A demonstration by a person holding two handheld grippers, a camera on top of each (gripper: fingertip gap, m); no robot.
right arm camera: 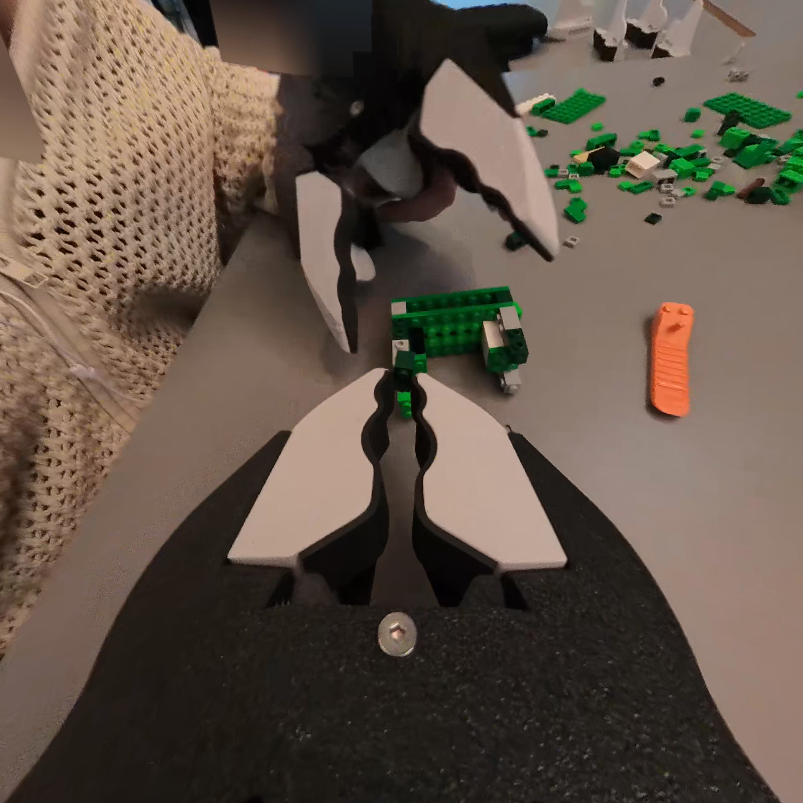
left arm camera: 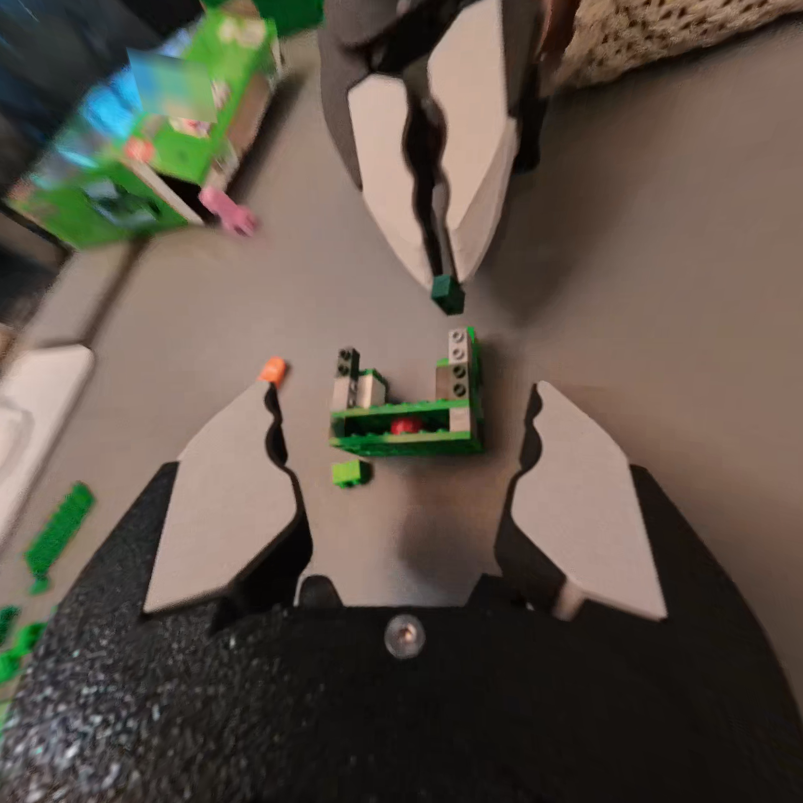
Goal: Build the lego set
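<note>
The partial lego build [left arm camera: 404, 434], green plates with grey and black bricks and a red piece inside, lies on the grey table between my two grippers; it also shows in the right wrist view [right arm camera: 456, 330]. My left gripper [left arm camera: 404, 389] is open and empty, its fingers either side of the build and above it. My right gripper [right arm camera: 402, 376] is shut on a small dark green brick [right arm camera: 403, 369] and holds it just above the build's tall grey-and-green tower. In the left wrist view the right gripper [left arm camera: 445, 278] comes in from the far side with that brick [left arm camera: 447, 295] at its tips.
A loose bright green brick [left arm camera: 350, 473] lies by the build. An orange brick separator [right arm camera: 671, 360] lies to one side. A pile of loose green bricks [right arm camera: 678, 160], a green box [left arm camera: 174, 130], a pink piece [left arm camera: 230, 213] and a person's knit sleeve [right arm camera: 108, 217] are around.
</note>
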